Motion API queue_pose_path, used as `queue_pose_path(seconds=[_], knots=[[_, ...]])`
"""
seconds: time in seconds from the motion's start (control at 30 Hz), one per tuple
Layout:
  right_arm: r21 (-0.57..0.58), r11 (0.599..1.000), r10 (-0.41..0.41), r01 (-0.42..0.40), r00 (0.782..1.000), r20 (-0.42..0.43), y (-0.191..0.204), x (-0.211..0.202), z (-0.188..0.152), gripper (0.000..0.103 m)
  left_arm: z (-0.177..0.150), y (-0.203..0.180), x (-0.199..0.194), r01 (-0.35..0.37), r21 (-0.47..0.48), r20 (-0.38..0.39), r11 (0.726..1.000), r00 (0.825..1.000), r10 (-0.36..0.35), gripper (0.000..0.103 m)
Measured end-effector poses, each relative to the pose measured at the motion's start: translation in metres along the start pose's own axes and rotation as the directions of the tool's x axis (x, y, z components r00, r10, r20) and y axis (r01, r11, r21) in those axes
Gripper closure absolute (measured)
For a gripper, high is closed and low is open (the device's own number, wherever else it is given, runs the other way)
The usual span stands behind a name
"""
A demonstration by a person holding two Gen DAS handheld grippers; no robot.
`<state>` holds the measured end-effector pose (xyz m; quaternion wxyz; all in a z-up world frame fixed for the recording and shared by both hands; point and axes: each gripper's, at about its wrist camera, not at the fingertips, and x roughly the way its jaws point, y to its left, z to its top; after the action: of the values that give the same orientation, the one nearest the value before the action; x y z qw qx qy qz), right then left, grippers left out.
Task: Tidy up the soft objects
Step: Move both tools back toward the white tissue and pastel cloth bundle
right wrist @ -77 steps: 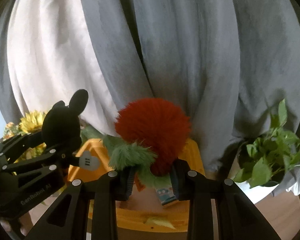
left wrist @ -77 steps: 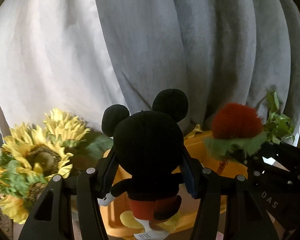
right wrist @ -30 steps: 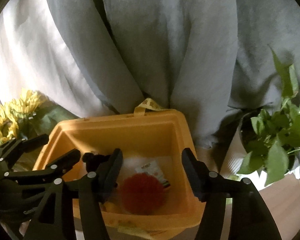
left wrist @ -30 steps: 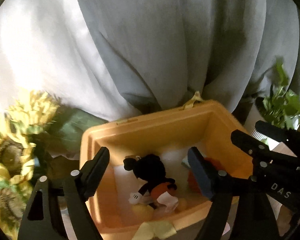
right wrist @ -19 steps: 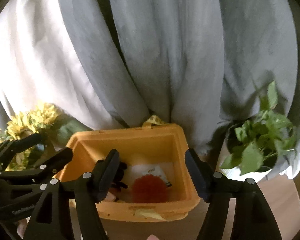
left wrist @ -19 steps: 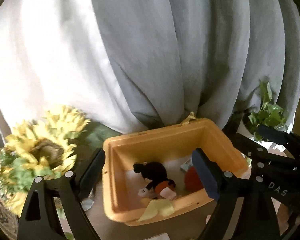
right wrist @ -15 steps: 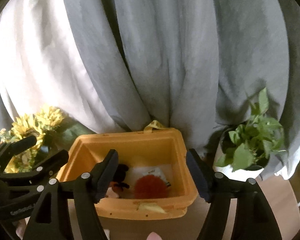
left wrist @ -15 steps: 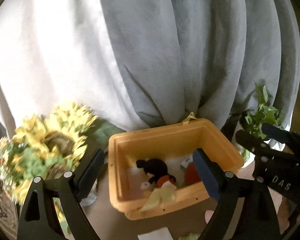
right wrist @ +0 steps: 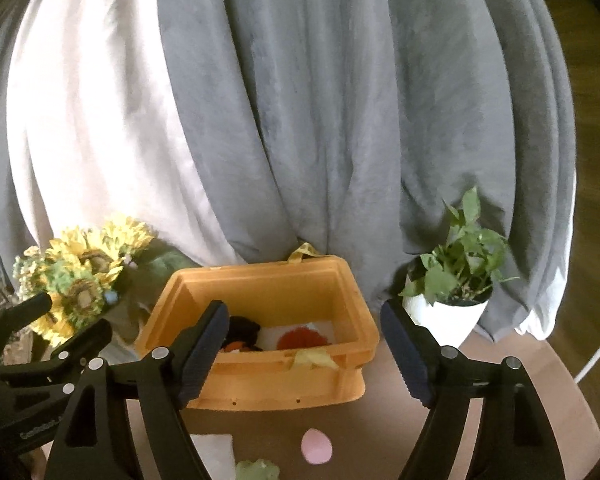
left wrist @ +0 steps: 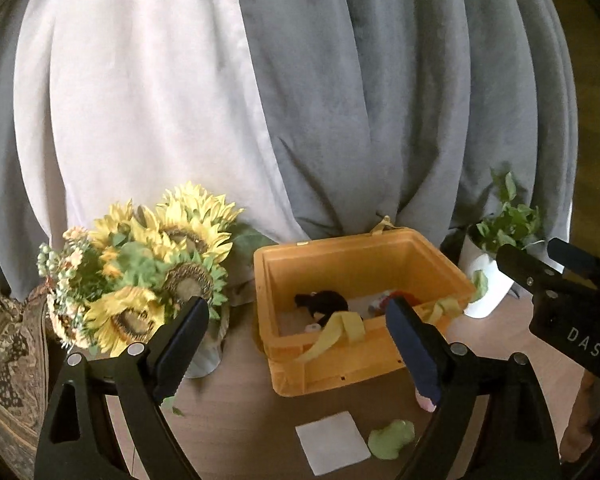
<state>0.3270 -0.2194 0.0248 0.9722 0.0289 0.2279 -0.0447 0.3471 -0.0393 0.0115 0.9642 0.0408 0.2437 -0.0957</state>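
Both grippers hang above the table, angled down toward the orange bin (left wrist: 364,354). The left gripper (left wrist: 296,338) stands with its jaws wide and nothing between them. The right gripper (right wrist: 302,344) has its jaws opening, also with nothing between the pads.

Two soft toys already lie on the bin floor: the black mouse plush (left wrist: 326,304) on the left side and the red fluffy toy (right wrist: 302,338) on the right.

Items not yet stowed lie on the table in front of the bin's near wall:
- A green soft piece (left wrist: 392,438), low between the two grippers, just right of a white square sheet (left wrist: 332,442).
- A pink oval piece (right wrist: 316,446), just beyond the green one toward the bin.

Controlling relation: these loose pieces lie below and nearer than the jaws' present aim, not ahead of them. Neither piece shows a marked long axis, so jaw orientation appears non-critical. In the right wrist view the pink piece sits almost centred beneath the jaws, so the right gripper appears better placed for it. Which gripper is nearer the green piece cannot be told.
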Motion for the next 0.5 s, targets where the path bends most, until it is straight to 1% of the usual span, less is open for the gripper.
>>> queue_pose_path(seconds=[0.1, 0.27, 0.5], knots=[[0.008, 1.0, -0.003, 0.003, 1.0, 0.004, 0.003, -0.012, -0.007, 0.023, -0.007, 0.001, -0.012, -0.006, 0.011, 0.02, 1.0, 1.0, 0.006, 0.012], [0.035, 0.999, -0.041, 0.041, 0.999, 0.003, 0.004, -0.028, -0.023, 0.022, -0.022, 0.003, -0.023, -0.008, 0.024, 0.042, 1.0, 0.999, 0.007, 0.012], [0.071, 0.995, -0.075, 0.077, 0.997, -0.022, 0.004, -0.036, -0.044, 0.022, -0.04, 0.006, -0.03, 0.016, 0.051, 0.065, 0.999, 0.998, -0.019, 0.012]])
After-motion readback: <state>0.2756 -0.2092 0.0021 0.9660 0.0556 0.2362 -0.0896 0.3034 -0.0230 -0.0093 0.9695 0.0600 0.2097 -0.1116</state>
